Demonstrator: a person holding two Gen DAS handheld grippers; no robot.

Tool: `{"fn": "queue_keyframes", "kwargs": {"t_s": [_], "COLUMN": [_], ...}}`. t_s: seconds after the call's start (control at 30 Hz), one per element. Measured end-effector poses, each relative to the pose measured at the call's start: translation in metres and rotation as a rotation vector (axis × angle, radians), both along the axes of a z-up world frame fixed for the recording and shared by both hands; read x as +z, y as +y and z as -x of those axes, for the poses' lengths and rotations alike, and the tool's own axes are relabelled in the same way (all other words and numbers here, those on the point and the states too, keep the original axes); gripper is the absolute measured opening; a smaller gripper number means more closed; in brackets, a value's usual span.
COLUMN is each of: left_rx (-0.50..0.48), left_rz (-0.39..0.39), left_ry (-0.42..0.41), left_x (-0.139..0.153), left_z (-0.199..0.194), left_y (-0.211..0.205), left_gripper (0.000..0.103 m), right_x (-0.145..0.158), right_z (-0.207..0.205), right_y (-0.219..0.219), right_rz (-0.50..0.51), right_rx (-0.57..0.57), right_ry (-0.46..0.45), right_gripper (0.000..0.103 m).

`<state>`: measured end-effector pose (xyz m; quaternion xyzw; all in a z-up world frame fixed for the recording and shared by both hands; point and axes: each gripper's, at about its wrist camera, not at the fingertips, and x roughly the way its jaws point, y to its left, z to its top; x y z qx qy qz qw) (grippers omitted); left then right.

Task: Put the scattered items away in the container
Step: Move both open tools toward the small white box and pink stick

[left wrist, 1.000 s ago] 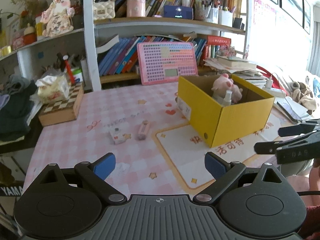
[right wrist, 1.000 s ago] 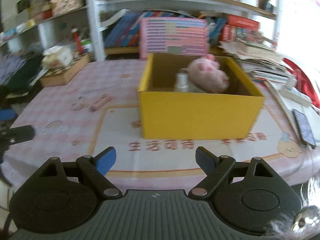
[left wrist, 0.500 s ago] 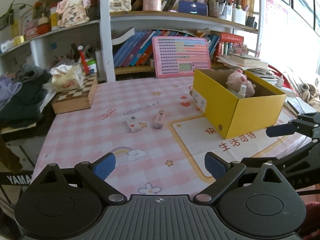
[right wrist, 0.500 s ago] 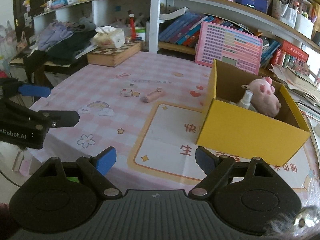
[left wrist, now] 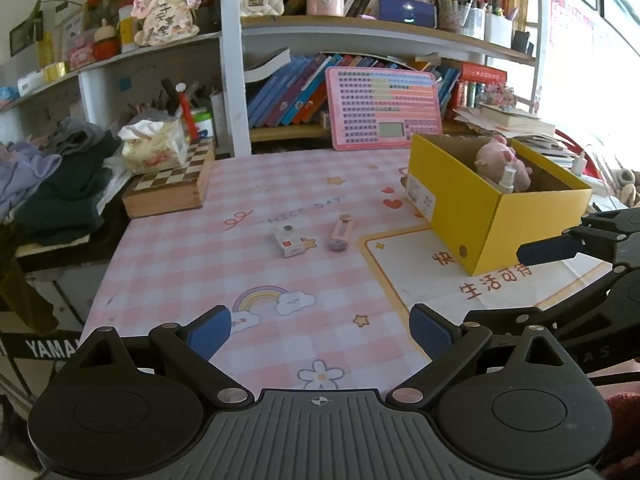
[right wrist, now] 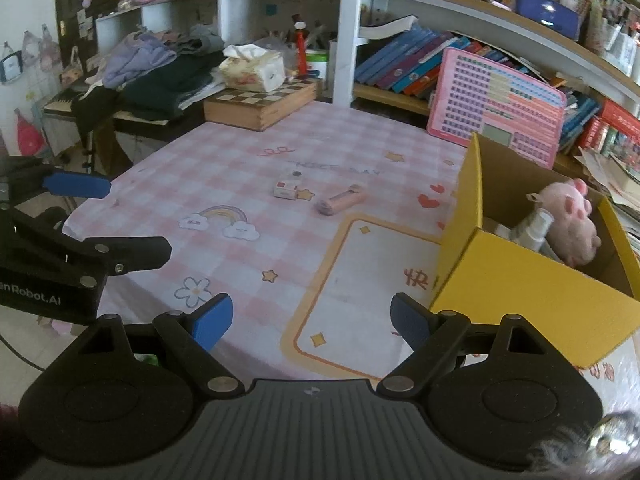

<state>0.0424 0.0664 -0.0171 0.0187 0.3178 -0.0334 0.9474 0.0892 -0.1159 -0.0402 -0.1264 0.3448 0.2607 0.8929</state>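
Both grippers hung wide open and empty at the table's near edge. Small white box (left wrist: 289, 240) and pink tube (left wrist: 340, 234) lay side by side on the cloth, well ahead of the left gripper (left wrist: 320, 330) and the right gripper (right wrist: 311, 320). Yellow box (right wrist: 532, 292) sat just ahead-right of the right gripper. Best approach: go to the tube, jaws across its narrow width, squeeze mid-body, then lift clear over the box wall.

The left gripper (left wrist: 320, 330) tilts downward with its jaws spread wide and nothing between them. The right gripper (right wrist: 312, 318) beside it also points downward, jaws wide apart and empty. Each gripper's blue-padded fingers (left wrist: 548, 249) show at the edge of the other's view.
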Motion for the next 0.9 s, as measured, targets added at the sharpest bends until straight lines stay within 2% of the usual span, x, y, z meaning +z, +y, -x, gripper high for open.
{"fn": "queue_keyframes", "kwargs": {"t_s": [0.13, 0.27, 0.33, 0.6, 0.67, 0.9], "left_rx": [0.025, 0.046, 0.055, 0.077, 0.074, 0.042], "left_rz": [-0.002, -0.011, -0.027, -0.05, -0.073, -0.128], "left_ry": [0.003, -0.002, 0.001, 0.014, 0.019, 0.014], "left_x": [-0.003, -0.005, -0.006, -0.016, -0.019, -0.029], "left_z": [-0.009, -0.025, -0.036, -0.08, -0.09, -0.125], "left_y": [0.005, 0.01, 0.011, 0.02, 0.019, 0.011], "left_gripper": [0.098, 0.098, 0.098, 0.097, 0.097, 0.097], "right_x": [-0.003, -0.007, -0.008, -0.01, -0.011, -0.011], "right_z": [-0.012, -0.031, -0.045, -0.103, -0.116, -0.157], "right_y": [0.009, 0.015, 0.016, 0.025, 0.029, 0.046], "right_rz": [0.022, 0.029, 0.027, -0.015, -0.024, -0.092], "right_rx": [0.03, 0.04, 0.034, -0.046, -0.065, -0.103], "right_ry": [-0.004, -0.002, 0.007, 0.057, 0.073, 0.14], "right_gripper": [0.082, 0.072, 0.071, 0.064, 0.057, 0.055]}}
